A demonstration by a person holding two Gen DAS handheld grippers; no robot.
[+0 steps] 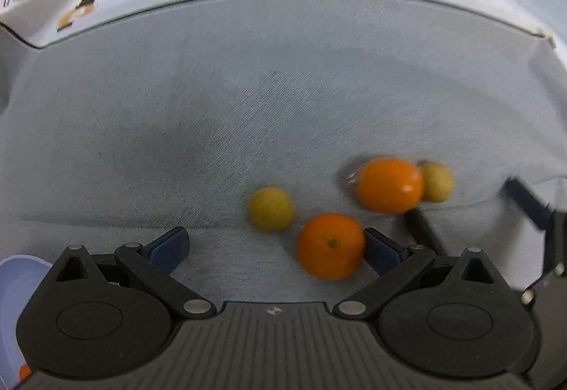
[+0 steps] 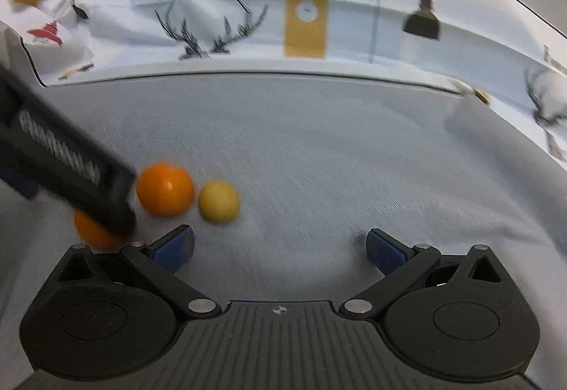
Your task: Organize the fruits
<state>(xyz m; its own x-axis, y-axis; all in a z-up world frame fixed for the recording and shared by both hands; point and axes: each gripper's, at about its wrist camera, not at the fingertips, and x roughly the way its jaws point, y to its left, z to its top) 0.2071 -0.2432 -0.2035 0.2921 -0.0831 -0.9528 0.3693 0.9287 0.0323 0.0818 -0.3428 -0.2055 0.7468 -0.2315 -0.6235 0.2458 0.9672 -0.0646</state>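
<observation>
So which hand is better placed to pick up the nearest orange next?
Left. The left tool is open and the near orange already sits between its fingers, against the right one. The right tool is open over bare grey cloth, with the fruit off to its left.

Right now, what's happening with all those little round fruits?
A person is sorting fruit with a gripper in each hand. Two oranges and two yellow fruits lie loose on the grey cloth. The left gripper is open, with the nearest orange at its right finger. The right gripper is open and holds nothing, near the other orange and a yellow fruit. Nothing is picked up.
</observation>
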